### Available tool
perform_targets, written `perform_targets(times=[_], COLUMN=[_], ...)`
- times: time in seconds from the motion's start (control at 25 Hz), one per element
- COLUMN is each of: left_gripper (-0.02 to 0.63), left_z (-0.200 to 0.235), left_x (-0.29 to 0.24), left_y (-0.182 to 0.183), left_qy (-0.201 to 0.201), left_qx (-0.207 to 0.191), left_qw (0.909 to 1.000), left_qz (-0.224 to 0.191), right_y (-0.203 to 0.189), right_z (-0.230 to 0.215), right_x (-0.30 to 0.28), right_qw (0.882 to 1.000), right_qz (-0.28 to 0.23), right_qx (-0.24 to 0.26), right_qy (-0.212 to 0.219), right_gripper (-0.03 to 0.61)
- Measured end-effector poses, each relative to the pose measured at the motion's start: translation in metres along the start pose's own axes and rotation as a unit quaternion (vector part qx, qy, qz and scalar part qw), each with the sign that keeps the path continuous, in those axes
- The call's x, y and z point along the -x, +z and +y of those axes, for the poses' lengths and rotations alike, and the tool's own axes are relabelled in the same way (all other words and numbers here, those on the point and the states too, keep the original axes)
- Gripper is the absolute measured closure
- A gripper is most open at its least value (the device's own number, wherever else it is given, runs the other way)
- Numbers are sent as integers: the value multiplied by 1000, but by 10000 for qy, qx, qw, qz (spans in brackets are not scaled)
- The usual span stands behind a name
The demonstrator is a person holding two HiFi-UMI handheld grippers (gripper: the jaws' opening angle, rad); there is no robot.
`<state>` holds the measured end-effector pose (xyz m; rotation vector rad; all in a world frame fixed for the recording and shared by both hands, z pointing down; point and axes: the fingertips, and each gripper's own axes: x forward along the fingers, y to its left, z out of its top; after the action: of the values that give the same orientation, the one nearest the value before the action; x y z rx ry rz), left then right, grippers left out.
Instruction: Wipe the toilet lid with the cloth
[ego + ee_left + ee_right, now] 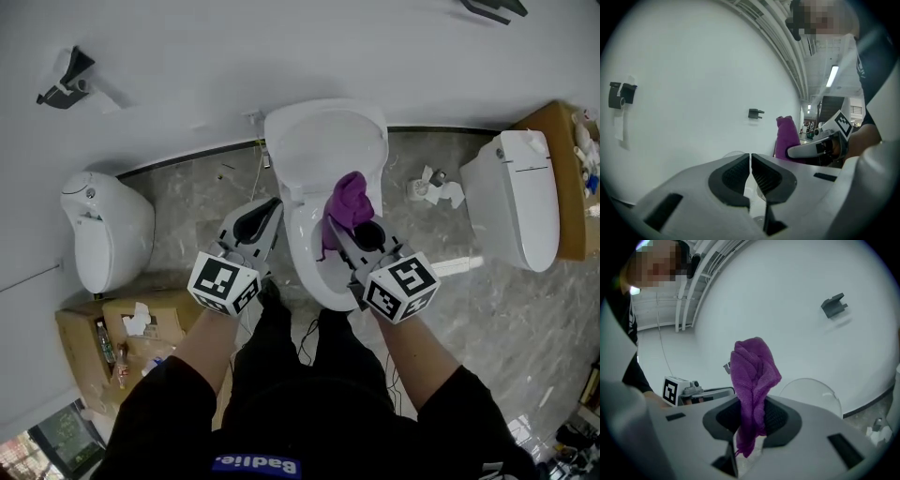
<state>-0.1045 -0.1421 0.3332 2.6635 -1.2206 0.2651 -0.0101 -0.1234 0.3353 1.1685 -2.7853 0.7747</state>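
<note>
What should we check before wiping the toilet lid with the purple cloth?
1. Grip on purple cloth by right gripper: ok, clamped.
2. Spare left gripper shut and empty: ok.
3. Nothing lying on toilet lid: ok.
4. Cloth touching lid: not ok, a gap shows.
5. Enough cloth sticking out to wipe: ok, probably.
6. Dirty spots on lid: cannot tell.

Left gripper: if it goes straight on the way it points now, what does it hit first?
Most likely the raised toilet lid. The left gripper, jaws shut and empty, points at it, with the white wall right behind. The lid is white on white in the left gripper view, so depth is hard to judge.
</note>
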Motion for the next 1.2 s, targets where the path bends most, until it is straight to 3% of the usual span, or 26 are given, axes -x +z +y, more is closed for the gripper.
perform_targets(times=[0.28, 0.36, 0.8, 1.2], left_gripper=[597, 540, 500, 483], left_z=[58, 75, 145, 159], left_x=[-37, -50, -115, -157], left_y=[-63, -80, -156, -169], left_qy=[-170, -224, -226, -511], left_qx=[56, 67, -326, -659], left_qw=[9990, 9984, 9953, 9930], left_qz=[408, 505, 889, 837], right_y=[-22, -32, -72, -75], right_z=[-24, -33, -88, -137], right_x=[-51, -68, -144, -177], right_qw=[9996, 9992, 9964, 9911], right_qz=[-18, -12, 53, 30], right_qx=[-61, -85, 320, 631], right_qy=[-279, -382, -786, -1173], right_gripper=[480, 480, 480, 480])
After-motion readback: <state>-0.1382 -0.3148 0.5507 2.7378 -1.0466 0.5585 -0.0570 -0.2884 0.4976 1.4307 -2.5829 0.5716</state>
